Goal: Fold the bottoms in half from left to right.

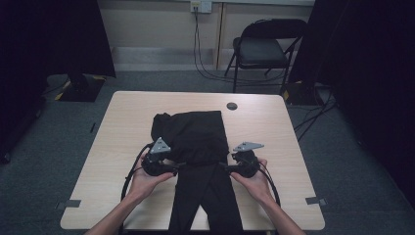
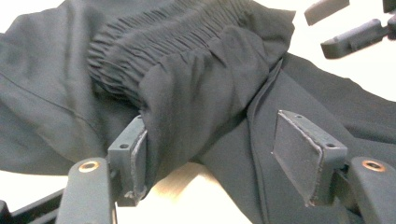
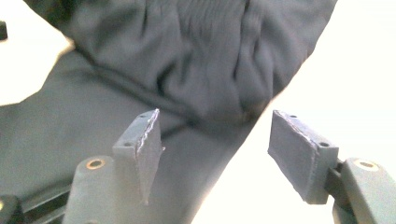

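Black trousers [image 1: 195, 142] lie on the wooden table [image 1: 122, 132], the waist half folded back over the legs, which run off the near edge. My left gripper [image 1: 177, 167] is at the fold's left edge and stands open. In the left gripper view its jaws [image 2: 217, 149] are wide apart; the folded cloth with the gathered elastic waistband [image 2: 163, 37] rests against the left pad [image 2: 138, 158] without being pinched. My right gripper [image 1: 224, 167] is at the fold's right edge, also open. Its jaws [image 3: 215, 140] straddle the trousers' edge [image 3: 187, 60] and the bare tabletop.
A round cable grommet [image 1: 232, 105] sits in the table beyond the trousers. A black folding chair [image 1: 264, 49] stands behind the table, with cables on the floor beside it. Tape marks [image 1: 315, 200] lie near the table's front corners. The right gripper's jaws [image 2: 355, 35] show far off in the left gripper view.
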The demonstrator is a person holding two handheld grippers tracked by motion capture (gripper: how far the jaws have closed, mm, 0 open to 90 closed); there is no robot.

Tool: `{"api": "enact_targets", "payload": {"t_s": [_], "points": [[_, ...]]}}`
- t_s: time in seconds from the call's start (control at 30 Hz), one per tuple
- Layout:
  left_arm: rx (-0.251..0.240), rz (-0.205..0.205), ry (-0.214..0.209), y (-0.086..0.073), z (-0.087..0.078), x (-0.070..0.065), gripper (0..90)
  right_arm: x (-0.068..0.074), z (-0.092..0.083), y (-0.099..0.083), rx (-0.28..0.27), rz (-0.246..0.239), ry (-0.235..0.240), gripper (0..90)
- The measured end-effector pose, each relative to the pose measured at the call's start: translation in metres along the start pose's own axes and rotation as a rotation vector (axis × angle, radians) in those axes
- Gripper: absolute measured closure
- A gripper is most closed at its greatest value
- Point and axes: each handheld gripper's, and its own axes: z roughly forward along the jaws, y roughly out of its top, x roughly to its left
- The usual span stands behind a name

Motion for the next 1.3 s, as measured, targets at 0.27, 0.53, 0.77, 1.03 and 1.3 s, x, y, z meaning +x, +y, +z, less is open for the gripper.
{"api": "enact_targets", "payload": {"t_s": [0.27, 0.53, 0.77, 1.03, 1.3], "points": [[0.042, -0.111, 0.059, -0.015, 0.007, 0.031, 33.0, 0.029, 0.001, -0.016, 0.045, -0.092, 0.099, 36.9], [-0.018, -0.136, 0.069, -0.017, -0.013, 0.038, 32.2, 0.052, 0.024, -0.014, 0.064, -0.168, 0.149, 49.6], [0.024, -0.079, 0.078, -0.012, -0.002, 0.023, 34.2, 0.069, 0.046, -0.003, 0.024, -0.166, 0.115, 50.0], [0.019, -0.030, 0.037, -0.011, -0.001, 0.007, 30.9, 0.070, 0.081, 0.025, -0.007, -0.141, 0.088, 50.2], [0.000, -0.056, 0.055, -0.014, -0.010, 0.003, 26.6, 0.060, 0.078, 0.035, 0.018, -0.092, 0.122, 38.0]]}}
